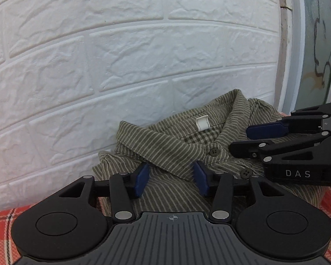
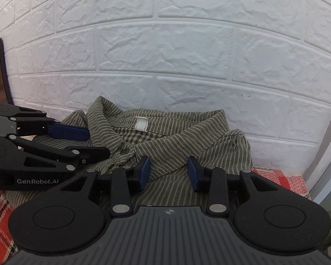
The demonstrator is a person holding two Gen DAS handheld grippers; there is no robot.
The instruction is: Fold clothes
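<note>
Your left gripper [image 1: 171, 177] points slightly downward over the front of the shirt [image 1: 165, 145], its jaws standing apart with striped cloth showing in the gap and neither blue pad [image 1: 141, 180] pressing on it. Your right gripper [image 2: 168, 173] takes the same pose beside it, jaws parted above the shirt front below the collar [image 2: 165, 141], with nothing clamped. Each gripper appears in the other's view from the side: in the left wrist view the right one enters from the right edge, rolled so that one finger sits above the other. The shirt is an olive striped garment lying folded on a red checked cloth [image 1: 2, 227], pushed up against the white brick-pattern wall [image 1: 121, 55], collar toward the wall and a white loop tag [image 1: 202, 122] inside the neck. Its lower part is hidden beneath both gripper bodies, so you cannot tell how far the fold extends. Whether the pads touch the fabric beneath them cannot be judged from these views. A framed panel [image 1: 315, 44] at the right edge is cut off.
</note>
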